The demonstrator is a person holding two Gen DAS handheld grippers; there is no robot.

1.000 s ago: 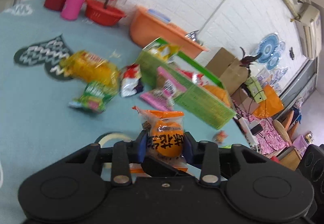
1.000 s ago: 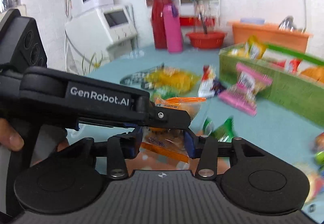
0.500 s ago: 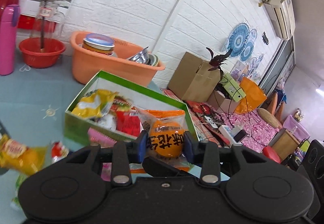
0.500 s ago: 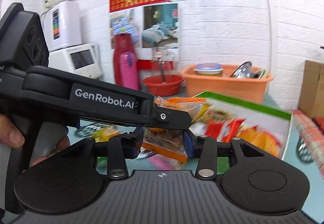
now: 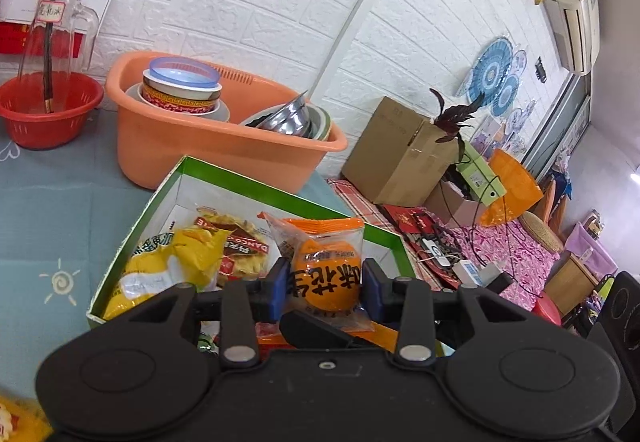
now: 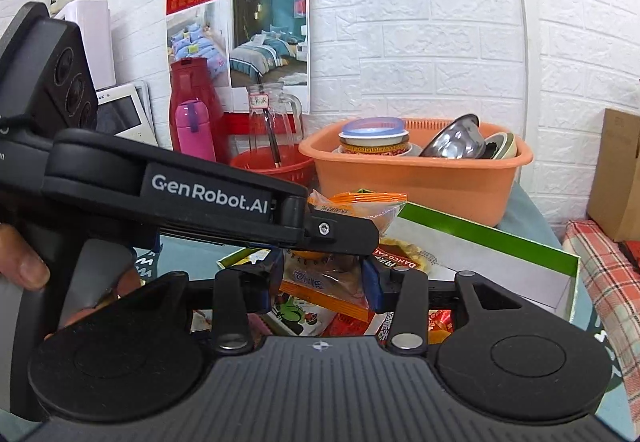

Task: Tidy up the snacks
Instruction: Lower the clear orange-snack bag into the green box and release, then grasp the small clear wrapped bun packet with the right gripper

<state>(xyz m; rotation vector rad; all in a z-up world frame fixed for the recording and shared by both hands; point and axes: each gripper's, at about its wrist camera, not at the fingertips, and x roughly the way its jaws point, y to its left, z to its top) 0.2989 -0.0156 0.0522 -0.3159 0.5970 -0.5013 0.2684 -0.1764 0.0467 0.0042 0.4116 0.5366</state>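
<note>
We count one red basket (image 5: 48, 110) at the far left of the counter (image 5: 60, 210), with one glass jug (image 5: 60, 26) standing in it. Next comes one orange basin (image 5: 208, 146) of stacked bowls, then one green box (image 5: 170, 194) just in front of the basin. In the box we can make out two snacks from the left wrist view, a yellow bag (image 5: 168, 266) and a round-biscuit pack (image 5: 236, 242); others lie lower down, half hidden. Off the counter to the right stands one cardboard carton (image 5: 396, 150). There are two grippers, each with one packet. The left gripper (image 5: 324, 282) holds an orange packet (image 5: 326, 274) upright over the box. Its fingers (image 5: 277, 292) have just been easing apart, yet both pads touch the wrapper. In the right wrist view a hand (image 6: 24, 262) grips the left gripper (image 6: 352, 232) at the left edge. Two flasks, one red (image 6: 192, 90) and one pink (image 6: 196, 130), stand behind it. The right gripper (image 6: 320, 282) pinches a second packet (image 6: 324, 278) just below the first, also above the box (image 6: 500, 238). A second ago both grippers were over open counter with loose snacks scattered about and the box well off to the right. Since then they have swung across to hang over the box, with each packet seated between its fingers as before.
</note>
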